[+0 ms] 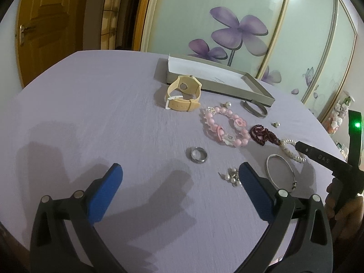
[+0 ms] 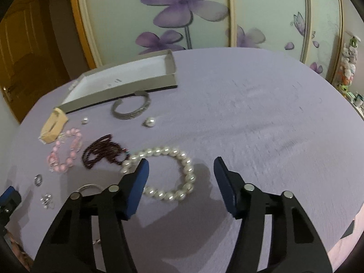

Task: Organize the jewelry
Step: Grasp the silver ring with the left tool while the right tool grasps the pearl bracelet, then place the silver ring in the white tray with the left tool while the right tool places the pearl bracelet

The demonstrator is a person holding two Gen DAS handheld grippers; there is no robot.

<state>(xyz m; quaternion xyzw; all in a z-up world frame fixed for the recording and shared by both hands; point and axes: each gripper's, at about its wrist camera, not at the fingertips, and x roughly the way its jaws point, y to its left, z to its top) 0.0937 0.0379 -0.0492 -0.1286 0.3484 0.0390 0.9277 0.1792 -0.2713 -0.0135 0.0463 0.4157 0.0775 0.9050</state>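
Jewelry lies on a lilac table. An open grey box (image 1: 259, 86) with a white inside (image 2: 118, 79) stands at the back. A beige watch (image 1: 183, 93) leans at its front. A pink bead bracelet (image 1: 225, 126), a dark red bead string (image 2: 102, 153), a pearl bracelet (image 2: 168, 173), a silver ring (image 1: 196, 155), a thin silver bangle (image 1: 281, 169), a grey cuff (image 2: 132, 107) and small earrings (image 1: 232, 177) are spread out. My left gripper (image 1: 180, 177) is open above the table, the ring just beyond it. My right gripper (image 2: 180, 170) is open over the pearl bracelet.
A pearl stud (image 2: 149, 122) lies near the cuff. The table's round edge (image 2: 341, 104) curves at the right. Wardrobe doors with purple flowers (image 1: 238, 29) stand behind the table. A wooden door (image 1: 43, 27) is at the far left.
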